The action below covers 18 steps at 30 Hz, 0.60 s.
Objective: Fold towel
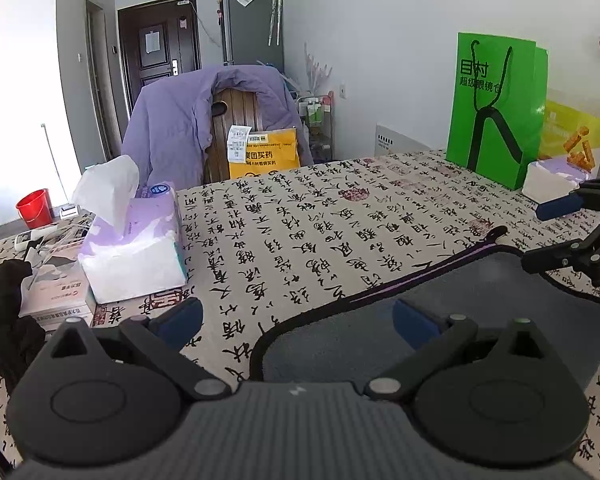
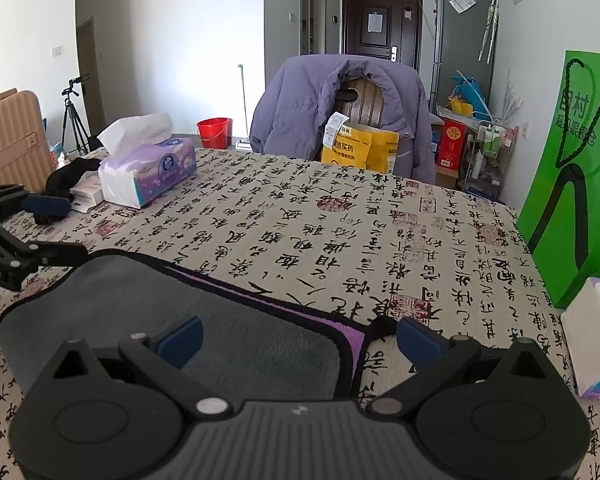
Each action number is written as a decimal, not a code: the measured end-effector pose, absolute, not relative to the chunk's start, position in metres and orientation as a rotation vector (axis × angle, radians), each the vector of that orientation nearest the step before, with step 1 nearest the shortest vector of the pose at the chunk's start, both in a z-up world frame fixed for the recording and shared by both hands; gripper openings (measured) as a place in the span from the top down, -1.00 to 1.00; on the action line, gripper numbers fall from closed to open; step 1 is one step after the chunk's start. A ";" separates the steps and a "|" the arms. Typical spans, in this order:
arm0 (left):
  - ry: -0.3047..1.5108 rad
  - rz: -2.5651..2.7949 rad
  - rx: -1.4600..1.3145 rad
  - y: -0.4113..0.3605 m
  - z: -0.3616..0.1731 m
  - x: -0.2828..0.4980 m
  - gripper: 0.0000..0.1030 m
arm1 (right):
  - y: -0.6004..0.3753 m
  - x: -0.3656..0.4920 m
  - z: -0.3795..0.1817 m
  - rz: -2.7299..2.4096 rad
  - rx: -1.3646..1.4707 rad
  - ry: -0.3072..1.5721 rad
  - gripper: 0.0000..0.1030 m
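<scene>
A grey towel [image 1: 480, 312] with black trim and a purple stripe lies folded flat on the calligraphy tablecloth [image 1: 300, 232]. My left gripper [image 1: 296, 320] is open above its left edge, one finger over the cloth, the other over the towel. The right gripper shows at the right edge of the left wrist view [image 1: 556, 232], open. In the right wrist view the towel [image 2: 220, 320] lies at lower left; my right gripper [image 2: 298, 338] is open over its right corner, empty. The left gripper [image 2: 56, 228] shows at the left edge, open.
A purple tissue pack [image 1: 136, 248] and black cloth [image 1: 4, 300] sit at the table's left. A green paper bag [image 1: 496, 108] and a white box [image 2: 592, 340] stand at the right. A chair with a purple jacket [image 2: 340, 108] is behind the table.
</scene>
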<state>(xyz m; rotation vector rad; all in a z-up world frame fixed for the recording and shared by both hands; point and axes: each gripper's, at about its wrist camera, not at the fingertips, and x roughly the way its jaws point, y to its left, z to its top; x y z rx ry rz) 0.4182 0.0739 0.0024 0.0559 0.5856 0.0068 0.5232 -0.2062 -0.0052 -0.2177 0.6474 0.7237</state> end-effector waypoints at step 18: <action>0.551 0.016 0.022 0.070 0.019 0.377 -1.00 | -0.220 0.485 0.016 0.718 -0.213 0.618 -1.00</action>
